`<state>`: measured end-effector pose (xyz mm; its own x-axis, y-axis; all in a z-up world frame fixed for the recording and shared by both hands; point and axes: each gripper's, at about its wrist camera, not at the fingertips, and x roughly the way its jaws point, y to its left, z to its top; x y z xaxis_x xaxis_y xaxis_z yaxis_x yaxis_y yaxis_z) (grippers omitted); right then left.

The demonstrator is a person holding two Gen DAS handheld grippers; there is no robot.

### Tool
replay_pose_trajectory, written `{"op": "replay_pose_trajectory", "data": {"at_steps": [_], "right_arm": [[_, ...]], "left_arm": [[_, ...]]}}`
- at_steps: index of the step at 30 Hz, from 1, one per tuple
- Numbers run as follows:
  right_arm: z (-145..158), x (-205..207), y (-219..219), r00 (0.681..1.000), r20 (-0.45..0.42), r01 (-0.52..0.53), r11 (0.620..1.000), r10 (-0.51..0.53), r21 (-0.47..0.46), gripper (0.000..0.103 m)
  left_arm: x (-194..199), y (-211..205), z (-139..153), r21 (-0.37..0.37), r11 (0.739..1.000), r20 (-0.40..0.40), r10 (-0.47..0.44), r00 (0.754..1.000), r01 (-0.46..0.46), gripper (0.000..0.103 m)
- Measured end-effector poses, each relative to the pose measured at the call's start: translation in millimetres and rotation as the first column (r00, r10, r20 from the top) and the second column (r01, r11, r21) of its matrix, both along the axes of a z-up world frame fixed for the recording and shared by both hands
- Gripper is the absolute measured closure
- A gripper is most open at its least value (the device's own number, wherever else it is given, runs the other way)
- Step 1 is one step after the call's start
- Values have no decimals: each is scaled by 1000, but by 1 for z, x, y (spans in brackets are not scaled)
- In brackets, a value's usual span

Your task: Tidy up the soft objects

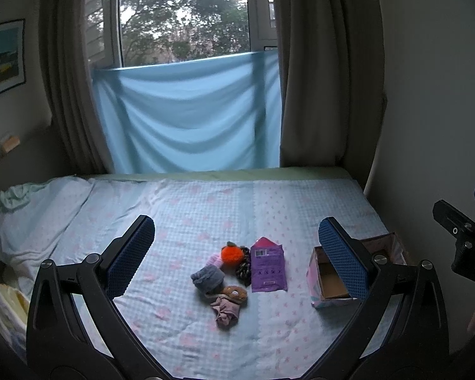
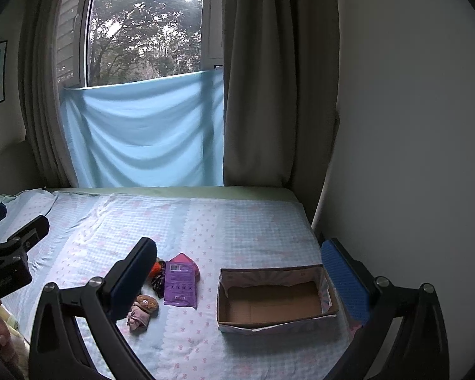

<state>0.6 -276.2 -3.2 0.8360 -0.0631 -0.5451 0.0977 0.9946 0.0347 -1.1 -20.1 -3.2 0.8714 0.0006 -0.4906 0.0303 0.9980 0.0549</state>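
Left wrist view: left gripper (image 1: 236,253), fingers apart, hovers above a pile of soft things (image 1: 220,280) on the bed (image 1: 180,209).

Right wrist view: right gripper (image 2: 237,275), apart, faces the empty box (image 2: 277,324). Best lift one item at a time.

A purple packet (image 1: 267,266) lies on a bed (image 1: 186,202). Soft toys cluster just left of it; an open box (image 1: 331,288) sits to its right.

Orange pompom (image 1: 231,253), purple packet (image 1: 267,266), checked bedspread (image 1: 205,209)
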Motion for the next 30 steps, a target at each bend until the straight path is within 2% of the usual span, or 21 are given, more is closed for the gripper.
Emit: {"op": "replay_pose_trajectory", "data": {"at_steps": [30], "right_arm": [[-10,-1,2,1000,7,-2,1000,2,31,0]], "left_arm": [[1,3,-1,-10,1000,-6,19,1000,-19,0]]}}
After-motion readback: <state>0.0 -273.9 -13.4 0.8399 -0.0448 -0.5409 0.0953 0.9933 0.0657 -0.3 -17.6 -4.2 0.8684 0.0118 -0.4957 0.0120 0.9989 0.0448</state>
